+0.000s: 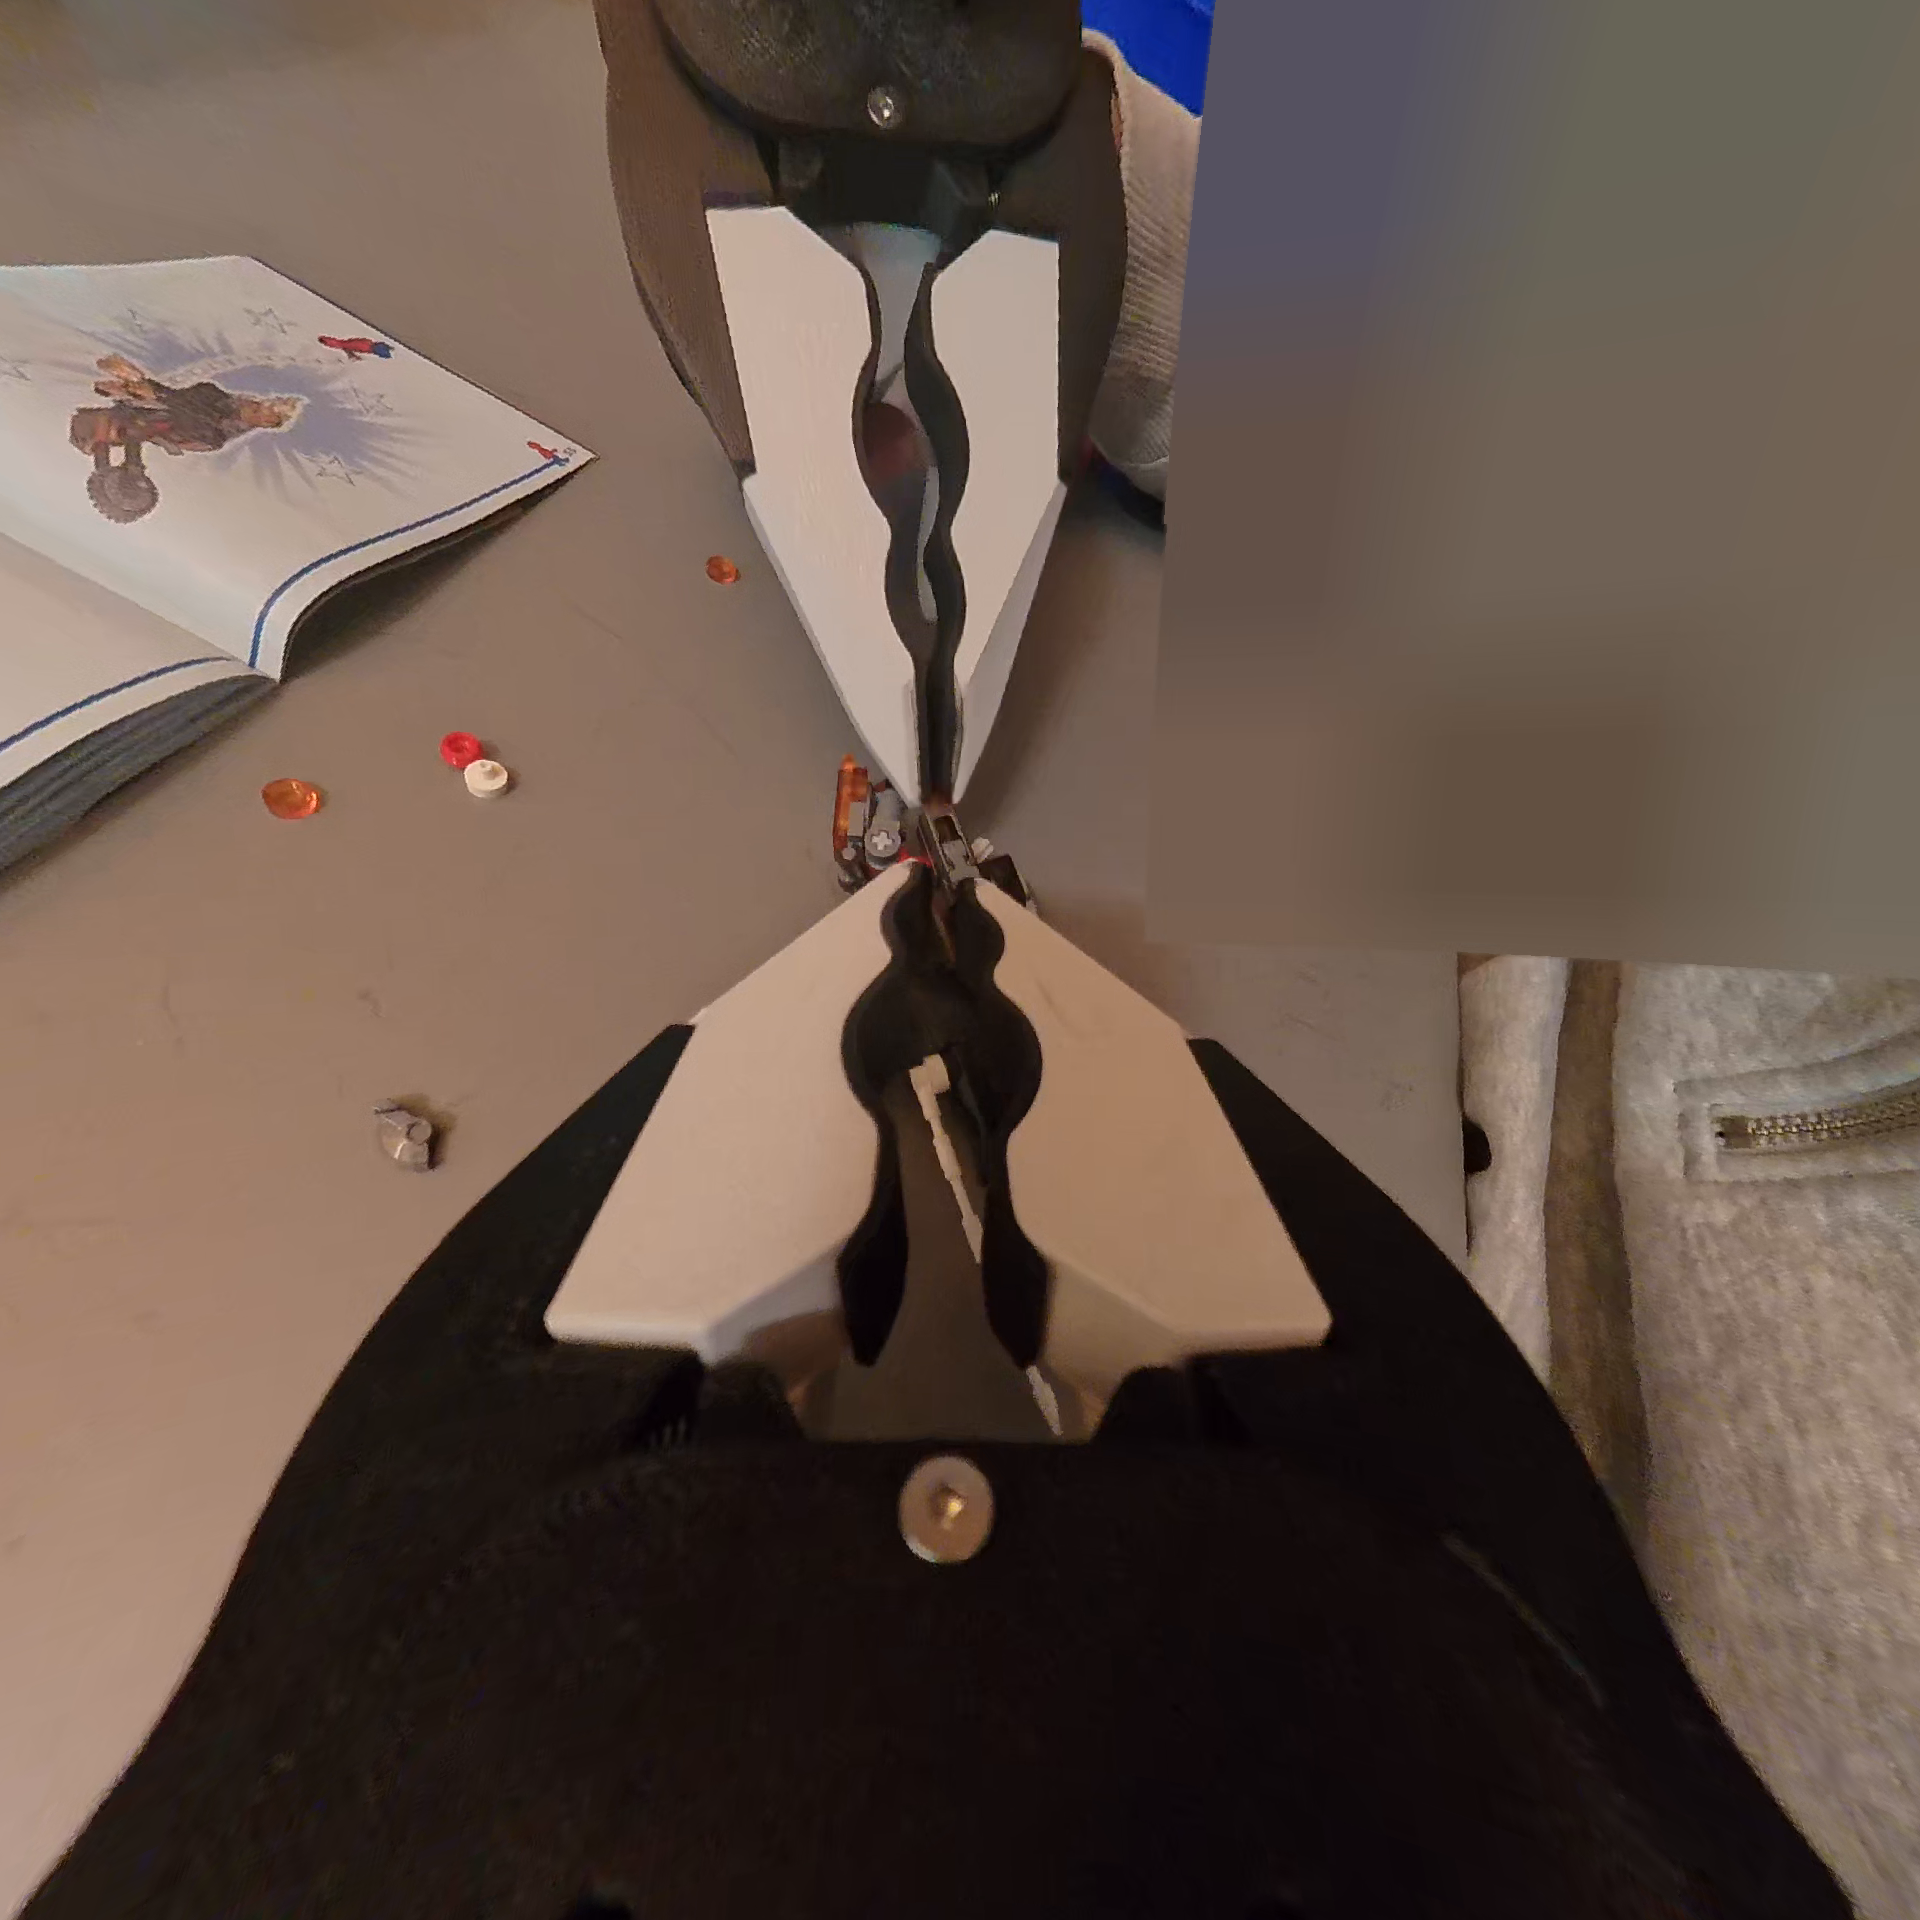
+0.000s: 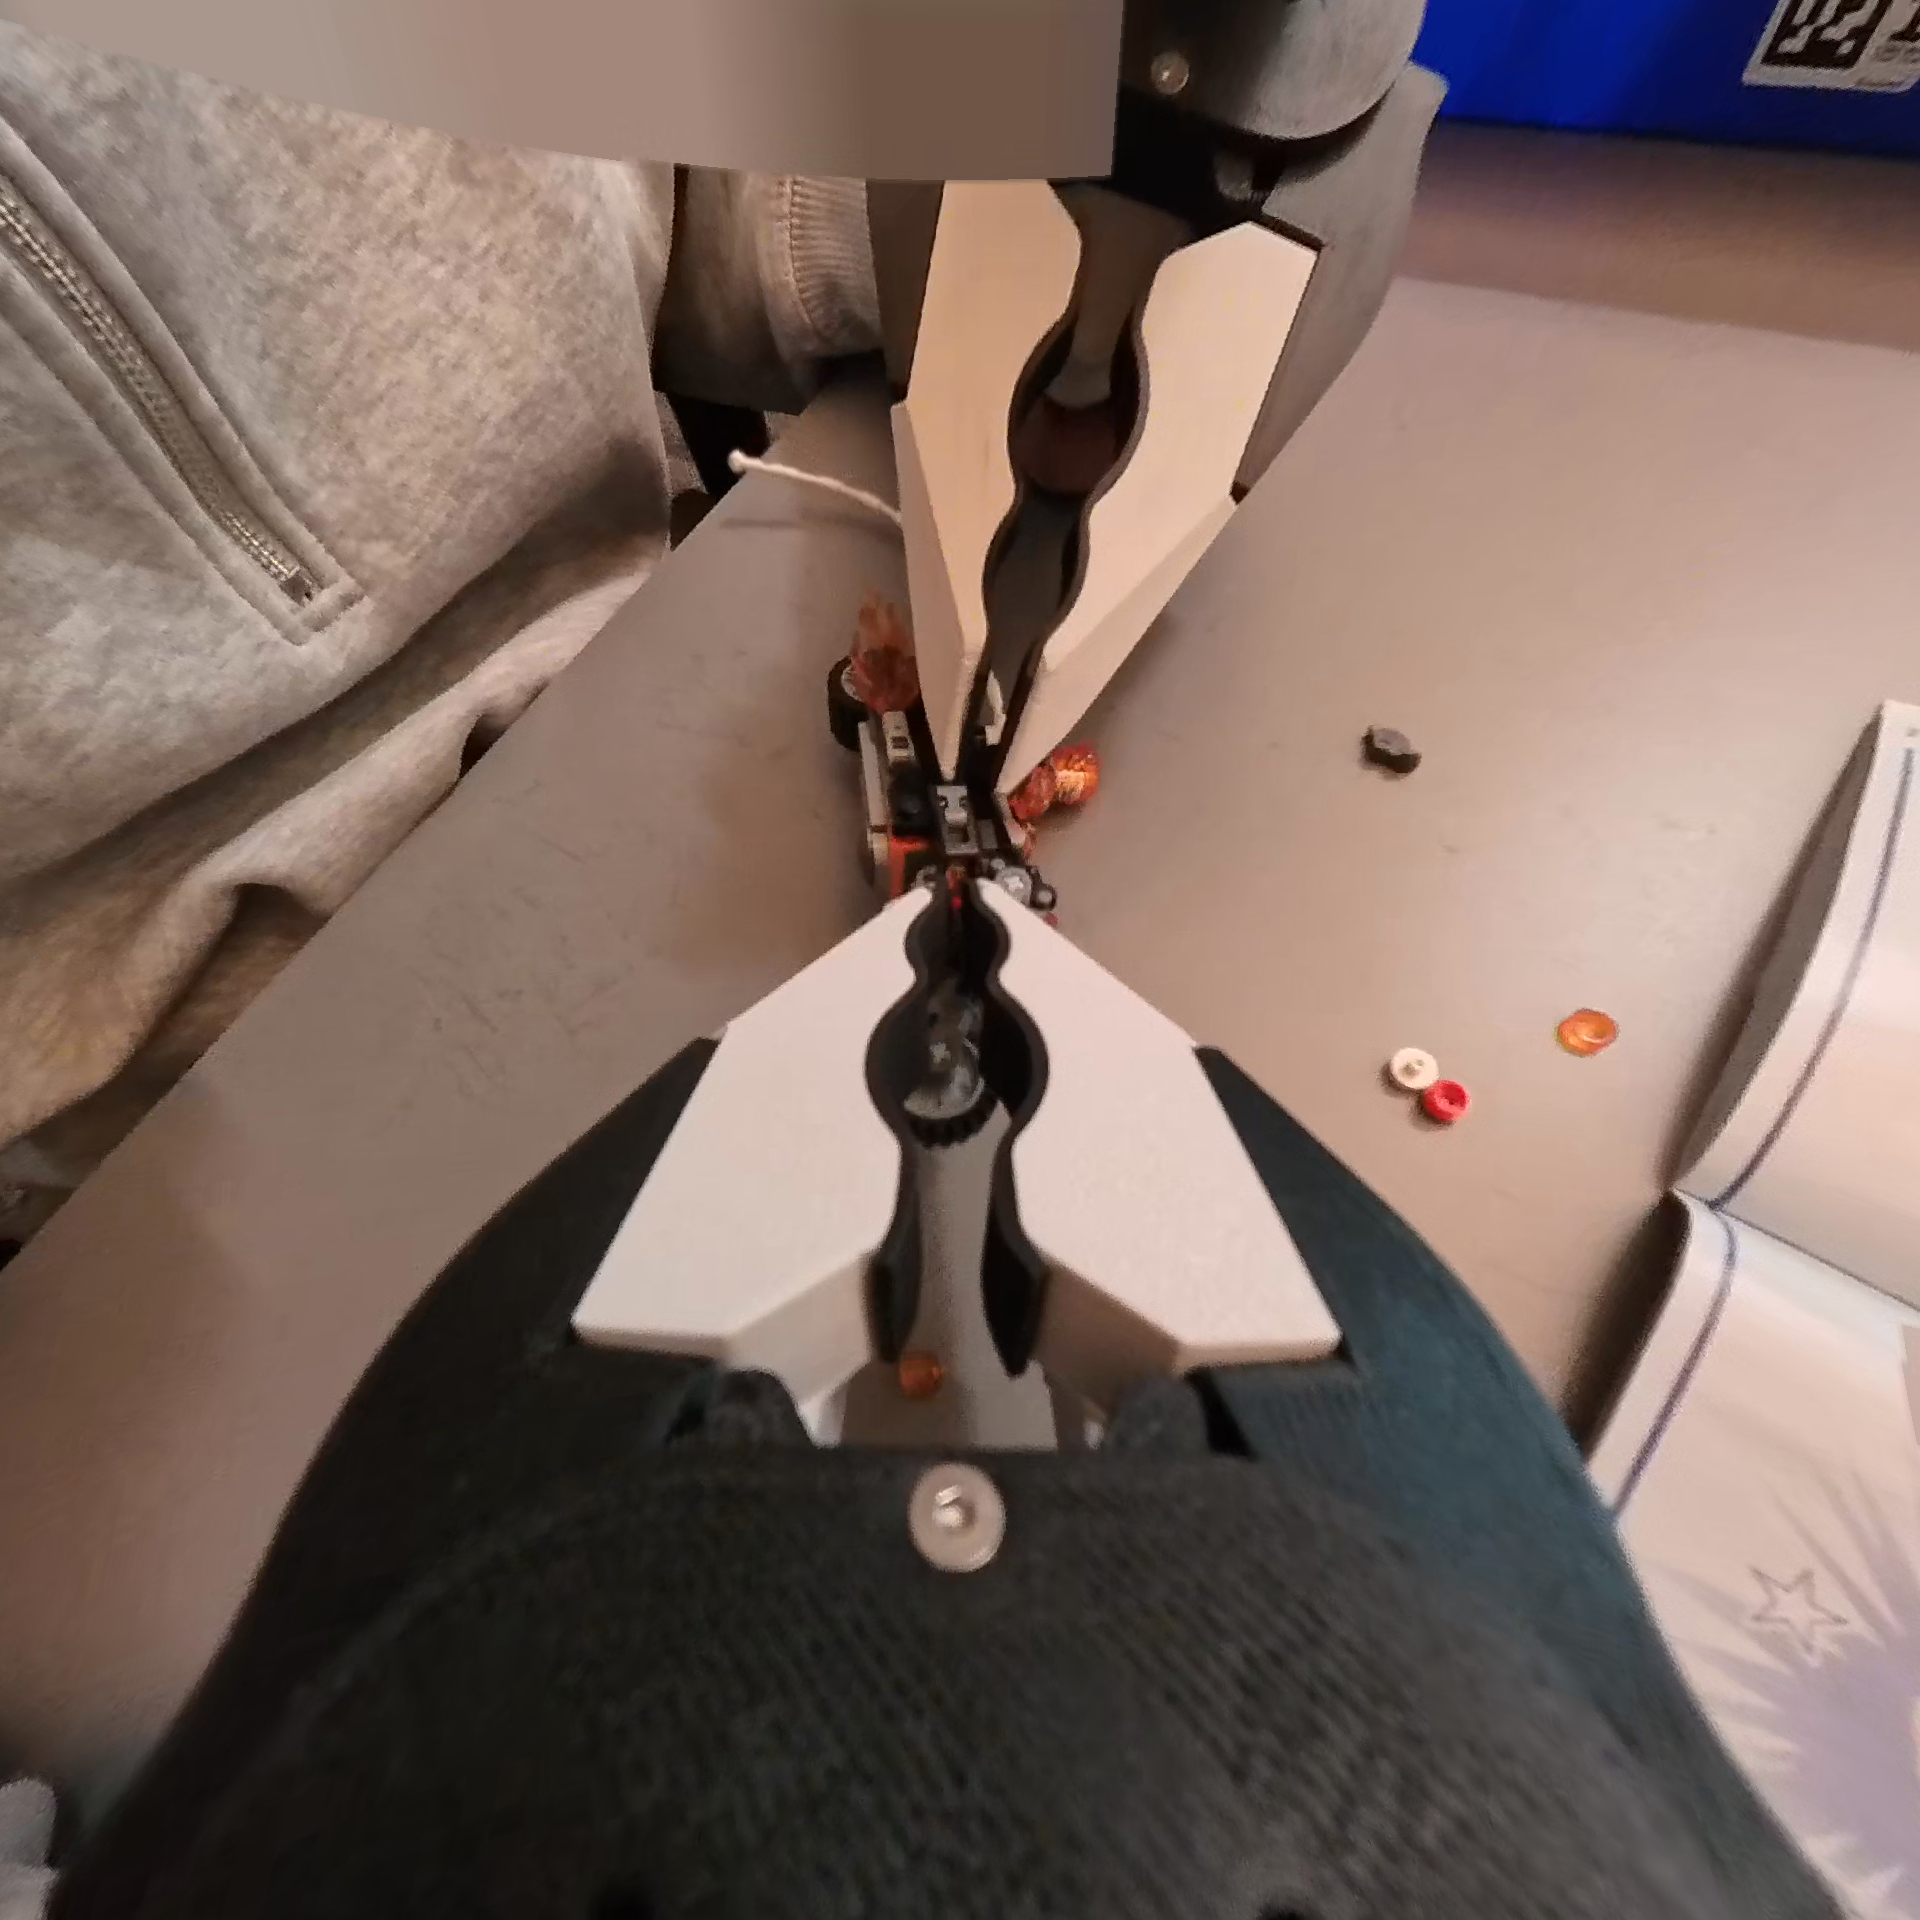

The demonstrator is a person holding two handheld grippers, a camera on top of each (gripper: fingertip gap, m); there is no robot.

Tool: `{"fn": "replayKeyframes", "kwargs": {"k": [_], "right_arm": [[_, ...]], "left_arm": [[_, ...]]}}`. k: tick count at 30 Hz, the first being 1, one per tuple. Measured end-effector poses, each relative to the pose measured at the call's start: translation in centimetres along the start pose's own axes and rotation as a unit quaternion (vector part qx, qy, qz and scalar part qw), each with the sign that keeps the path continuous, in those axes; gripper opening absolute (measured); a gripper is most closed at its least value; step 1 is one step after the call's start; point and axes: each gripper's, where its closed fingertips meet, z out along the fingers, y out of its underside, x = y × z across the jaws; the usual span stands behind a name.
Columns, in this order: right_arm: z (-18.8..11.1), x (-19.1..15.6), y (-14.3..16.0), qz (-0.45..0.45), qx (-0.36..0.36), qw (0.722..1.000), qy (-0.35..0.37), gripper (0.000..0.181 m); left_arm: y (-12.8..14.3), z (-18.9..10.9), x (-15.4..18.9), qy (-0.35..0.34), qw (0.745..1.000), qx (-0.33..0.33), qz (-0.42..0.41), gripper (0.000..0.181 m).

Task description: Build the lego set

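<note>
Grippers meet tip to tip over the grey table. My left gripper, white wedge fingers with black wavy pads, reaches forward with its tips pinched on the small grey, black and orange lego vehicle, which rests on the table between the two tools. My right gripper comes in from the opposite side, and its tips are likewise pressed onto the same model; through the rounded gap in its pads I see a small grey toothed part of the build.

From the right wrist view the model shows a black wheel and translucent orange flame pieces, but the fingers cover most of it and I cannot make out exactly which brick each tip grips. A blurred patch hides the upper right of the left view, and a grey zip-up sweater fills the edge beyond the table.

Loose on the table lie a red round stud touching a white round stud, a flat translucent orange round piece, another small orange stud, and a small grey metallic-looking piece. An open instruction booklet lies at the left. A blue box stands at the far edge; its contents are out of sight.
</note>
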Motion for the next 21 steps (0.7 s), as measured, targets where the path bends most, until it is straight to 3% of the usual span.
{"fn": "replayKeyframes", "kwargs": {"k": [14, 21], "right_arm": [[0.27, 0.06, 0.00, 0.007, 0.000, 1.000, 0.000, 0.000], [0.30, 0.07, 0.03, 0.010, 0.002, 1.000, -0.003, 0.000]], "left_arm": [[0.30, 0.08, 0.48, 0.004, 1.000, -0.010, 0.020, 0.004], [-0.34, -0.13, 0.07, 0.017, 0.999, 0.019, -0.038, 0.000]]}}
